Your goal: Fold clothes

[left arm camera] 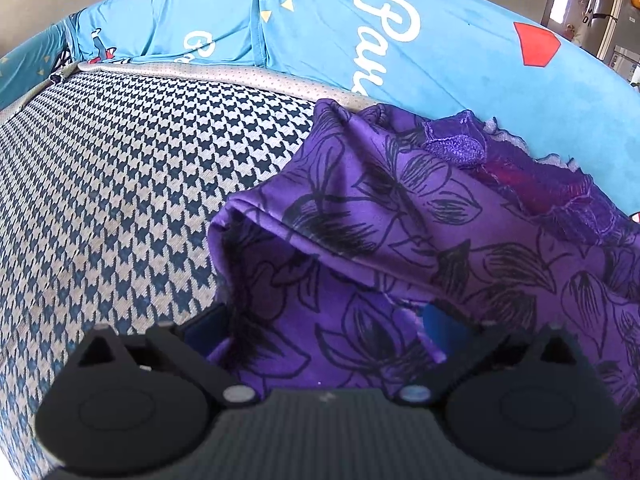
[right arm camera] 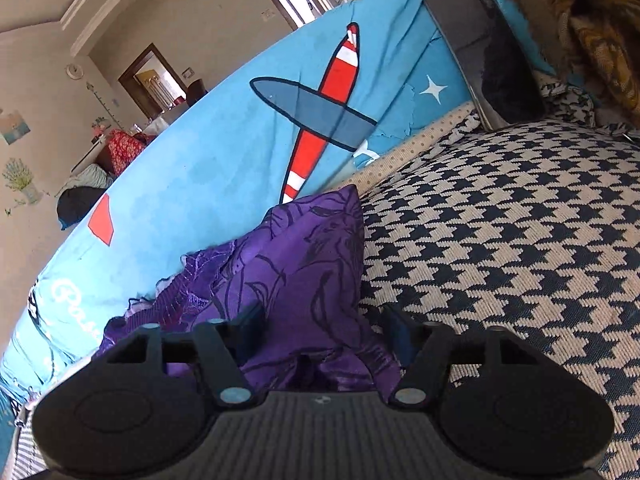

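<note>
While both hand-held grippers point down at the sofa seat (left arm camera: 120, 184), the left hand-held gripper (left arm camera: 324, 332) and the right hand-held gripper (right arm camera: 320, 336) each grasp folds of the purple flowered garment (left arm camera: 400, 216), which lies bunched against the far blue backrest cover (left arm camera: 328, 32), a phone (right arm camera: 484, 52) propped farther right.

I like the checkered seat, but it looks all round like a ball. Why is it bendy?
Left wrist view: the fisheye lens curves the checkered seat and the blue cover into a dome. Right wrist view: same bending, tilted; bright daylight, and the purple cloth shows sharply.
</note>
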`<state>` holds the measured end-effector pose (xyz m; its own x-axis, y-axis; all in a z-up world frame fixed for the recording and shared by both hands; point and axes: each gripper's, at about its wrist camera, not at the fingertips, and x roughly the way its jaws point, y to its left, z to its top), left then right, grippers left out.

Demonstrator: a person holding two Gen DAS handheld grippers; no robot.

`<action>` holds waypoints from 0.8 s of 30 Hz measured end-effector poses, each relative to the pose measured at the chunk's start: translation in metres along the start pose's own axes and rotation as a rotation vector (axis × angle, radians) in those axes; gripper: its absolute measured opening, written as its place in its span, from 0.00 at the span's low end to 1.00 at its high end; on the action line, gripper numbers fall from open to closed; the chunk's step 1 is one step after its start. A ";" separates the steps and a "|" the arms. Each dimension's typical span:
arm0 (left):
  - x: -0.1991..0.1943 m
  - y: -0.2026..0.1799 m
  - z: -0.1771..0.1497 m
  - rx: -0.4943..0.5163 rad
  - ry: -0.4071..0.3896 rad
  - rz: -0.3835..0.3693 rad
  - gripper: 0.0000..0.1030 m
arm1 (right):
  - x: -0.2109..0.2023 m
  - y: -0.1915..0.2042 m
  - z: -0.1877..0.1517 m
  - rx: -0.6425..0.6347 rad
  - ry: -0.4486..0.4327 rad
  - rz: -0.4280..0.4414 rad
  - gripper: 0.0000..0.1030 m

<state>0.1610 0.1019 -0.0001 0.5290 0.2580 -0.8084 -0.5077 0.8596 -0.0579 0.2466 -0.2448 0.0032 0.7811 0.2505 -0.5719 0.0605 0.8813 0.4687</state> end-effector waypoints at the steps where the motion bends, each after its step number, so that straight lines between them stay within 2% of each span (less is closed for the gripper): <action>1: 0.000 -0.001 0.000 0.003 -0.001 0.001 1.00 | 0.000 0.002 -0.002 -0.017 0.001 -0.007 0.24; 4: 0.000 -0.001 -0.001 0.010 -0.001 -0.003 1.00 | -0.008 0.005 -0.003 -0.037 -0.019 -0.031 0.18; 8: -0.001 0.000 -0.003 0.019 0.026 -0.044 1.00 | -0.027 0.002 0.002 -0.061 -0.069 -0.098 0.15; 10: 0.000 -0.002 -0.005 0.038 0.044 -0.064 1.00 | -0.029 -0.009 0.004 -0.047 -0.062 -0.128 0.15; 14: 0.004 -0.005 -0.010 0.072 0.056 -0.054 1.00 | -0.023 -0.022 0.003 -0.008 -0.012 -0.112 0.16; 17: 0.006 -0.002 -0.010 0.072 0.050 -0.037 1.00 | -0.023 -0.015 0.004 -0.036 -0.003 -0.109 0.22; 19: 0.008 0.003 -0.009 0.059 0.042 -0.004 1.00 | -0.028 -0.013 0.006 -0.040 -0.017 -0.134 0.37; 21: 0.010 0.010 -0.006 0.023 0.042 0.015 1.00 | -0.037 -0.010 0.009 -0.060 -0.071 -0.140 0.41; 24: 0.010 0.020 -0.001 -0.036 0.032 0.014 1.00 | -0.048 -0.001 0.013 -0.097 -0.141 -0.115 0.42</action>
<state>0.1553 0.1216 -0.0094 0.4998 0.2548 -0.8278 -0.5390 0.8396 -0.0671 0.2171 -0.2629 0.0393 0.8525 0.0936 -0.5143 0.0994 0.9369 0.3352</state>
